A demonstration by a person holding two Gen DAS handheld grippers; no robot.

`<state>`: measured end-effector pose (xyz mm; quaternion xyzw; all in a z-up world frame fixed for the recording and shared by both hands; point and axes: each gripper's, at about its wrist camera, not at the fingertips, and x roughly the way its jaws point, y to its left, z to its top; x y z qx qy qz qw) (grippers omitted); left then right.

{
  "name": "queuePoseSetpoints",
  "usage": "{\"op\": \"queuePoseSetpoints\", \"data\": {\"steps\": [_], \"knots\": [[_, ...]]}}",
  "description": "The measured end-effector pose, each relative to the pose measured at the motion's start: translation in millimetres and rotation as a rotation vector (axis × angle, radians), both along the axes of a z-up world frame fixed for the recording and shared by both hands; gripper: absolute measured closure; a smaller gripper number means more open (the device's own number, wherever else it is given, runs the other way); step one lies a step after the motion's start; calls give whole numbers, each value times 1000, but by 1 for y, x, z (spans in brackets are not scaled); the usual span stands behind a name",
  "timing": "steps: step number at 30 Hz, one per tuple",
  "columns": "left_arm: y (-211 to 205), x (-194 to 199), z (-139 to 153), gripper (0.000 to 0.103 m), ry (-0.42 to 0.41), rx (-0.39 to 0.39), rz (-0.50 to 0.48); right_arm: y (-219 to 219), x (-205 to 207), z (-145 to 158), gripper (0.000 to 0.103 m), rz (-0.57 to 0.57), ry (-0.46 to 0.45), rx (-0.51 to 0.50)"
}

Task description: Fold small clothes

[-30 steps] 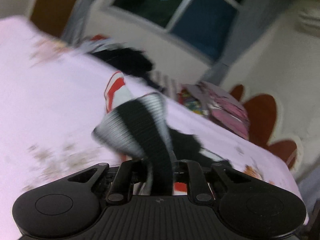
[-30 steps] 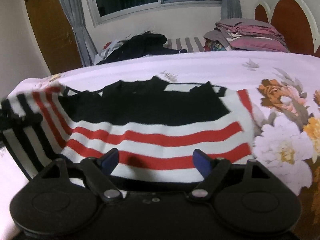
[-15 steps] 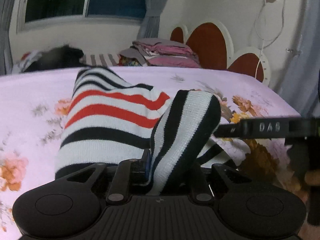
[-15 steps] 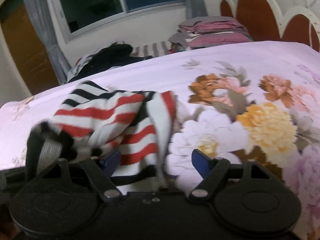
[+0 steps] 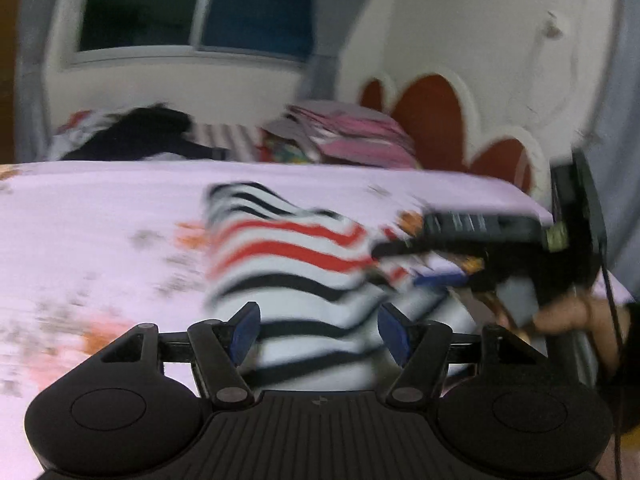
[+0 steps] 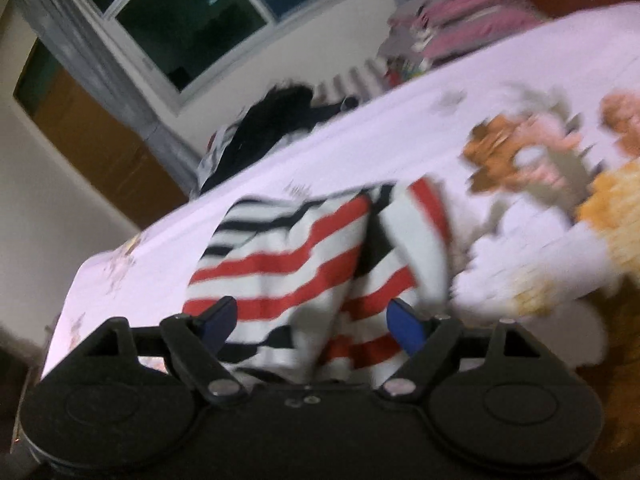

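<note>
A white knit garment with red and black stripes (image 5: 296, 264) lies folded in a bundle on the pink floral bedsheet (image 5: 100, 216). My left gripper (image 5: 320, 332) hovers just above its near edge. Its jaws are opening, the blue pads stand apart and the cloth lies below them, not pinched. In the left wrist view my right gripper (image 5: 420, 266) reaches in from the right over the garment's right edge, with a hand (image 5: 568, 316) behind it. In its own view the right gripper (image 6: 312, 324) is open wide over the striped garment (image 6: 280, 260), gripping nothing.
A heap of dark clothes (image 5: 132, 136) and a stack of folded pink and grey clothes (image 5: 344, 132) sit at the bed's far side. The red and white headboard (image 5: 432, 116) is at the right. A window (image 5: 192, 4) and a brown door (image 6: 96, 140) lie beyond.
The left gripper let go of the striped fold it was pinching, and its jaws spread. The garment went from laid out flat to a folded bundle. Both views rolled and shifted.
</note>
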<state>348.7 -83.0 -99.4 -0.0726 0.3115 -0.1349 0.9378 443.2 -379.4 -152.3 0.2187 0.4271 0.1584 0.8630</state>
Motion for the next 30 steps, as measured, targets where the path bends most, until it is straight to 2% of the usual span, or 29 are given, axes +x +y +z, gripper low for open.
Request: {"op": "queuePoseSetpoints", "data": {"steps": [2,3,6,8,9,10,12,18,22,24,27,30], "knots": [[18,5,1,38,2,-15,53,5,8,-10,22,9,43,40],[26,6,1,38,4,-10,78,7,12,-17,26,13,67,59],[42,14,-7,38,23,-1,121,10,19,-27,28,-20,88,52],[46,19,-14,38,46,-3,141,13,20,-26,47,-35,76,17],[46,22,-18,38,52,-10,146,15,20,-24,67,-25,69,13],[44,26,-23,38,59,-10,151,15,20,-24,75,-13,70,28],[36,37,-31,38,68,-9,147,19,19,-21,80,14,57,22],[18,60,-38,38,72,-30,121,19,7,11,83,26,-115,-139],[3,64,-38,38,71,-53,83,7,-6,25,83,30,-192,-231],[-5,66,-42,38,81,-55,57,-1,-11,20,83,12,-186,-259],[-18,67,-52,38,101,-35,17,-14,-9,-7,83,-37,-103,-280],[-23,72,-63,31,141,-23,20,-20,-11,-17,77,-62,-70,-237]]}}
